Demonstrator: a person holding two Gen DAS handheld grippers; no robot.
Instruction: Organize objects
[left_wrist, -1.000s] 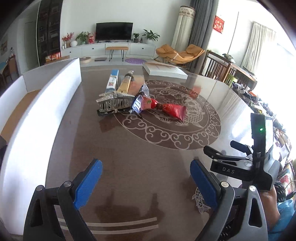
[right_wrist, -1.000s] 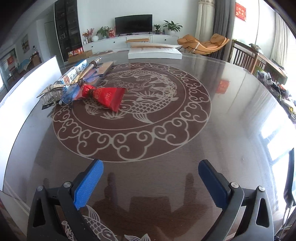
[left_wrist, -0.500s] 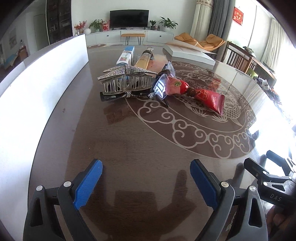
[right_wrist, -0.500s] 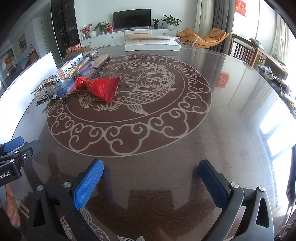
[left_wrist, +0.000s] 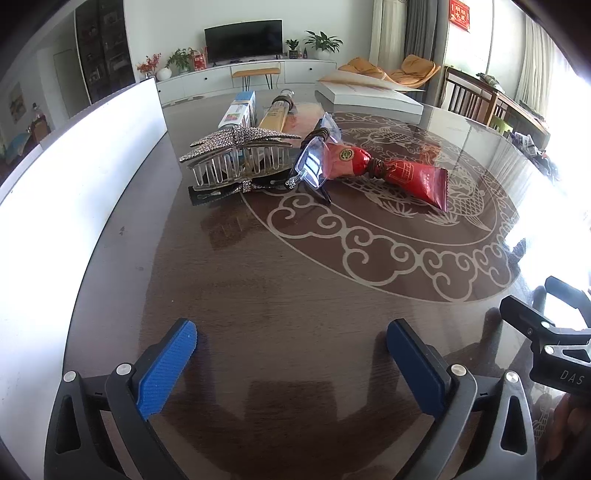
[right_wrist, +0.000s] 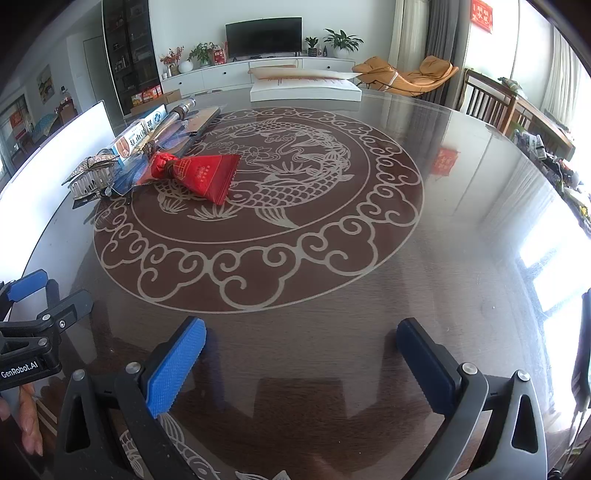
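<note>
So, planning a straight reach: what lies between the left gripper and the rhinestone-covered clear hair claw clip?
Only bare, glossy brown table, per the left wrist view, separates the left gripper from the rhinestone-covered clear hair claw clip.

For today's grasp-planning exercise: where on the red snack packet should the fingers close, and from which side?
Grip the red snack packet at its tied waist, the narrowest part. Come from above, with the right gripper: the packet lies flat, its knotted end abuts the glasses, and its right side is open table.

Rhinestone hair clip (left_wrist: 236, 155) beside red packet (left_wrist: 391, 171)
</note>
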